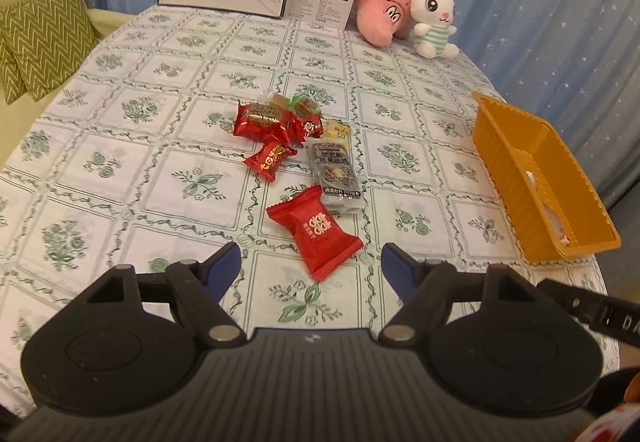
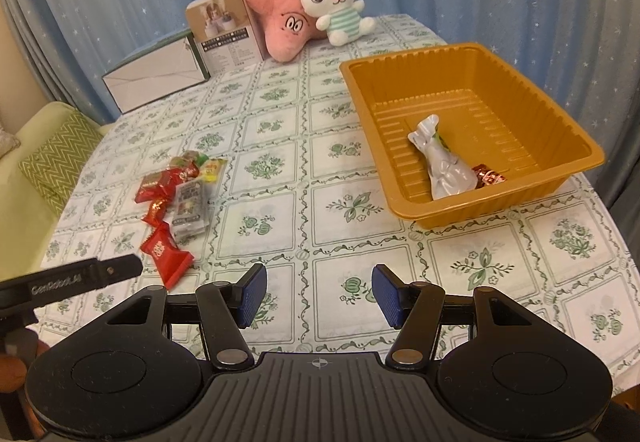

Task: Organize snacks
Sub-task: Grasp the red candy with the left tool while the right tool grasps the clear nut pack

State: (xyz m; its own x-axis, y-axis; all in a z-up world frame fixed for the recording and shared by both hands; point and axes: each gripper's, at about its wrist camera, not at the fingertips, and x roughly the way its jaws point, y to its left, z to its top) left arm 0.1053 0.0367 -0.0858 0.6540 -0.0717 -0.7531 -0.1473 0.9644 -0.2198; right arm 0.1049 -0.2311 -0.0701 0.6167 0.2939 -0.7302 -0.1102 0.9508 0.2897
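Close to the left gripper [image 1: 311,262], whose jaws are spread wide with nothing in them, lies a red snack pack [image 1: 314,232]. The right gripper [image 2: 319,292] is spread wide too. Farther off sits a pile of snacks [image 1: 296,130], not yet moved. Only a white pack [image 2: 442,162] and a small candy [image 2: 489,175] are in the orange tray [image 2: 516,94], so most work is left.

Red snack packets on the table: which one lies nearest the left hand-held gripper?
The large red packet lying apart from the pile, just ahead of the open left hand-held gripper.
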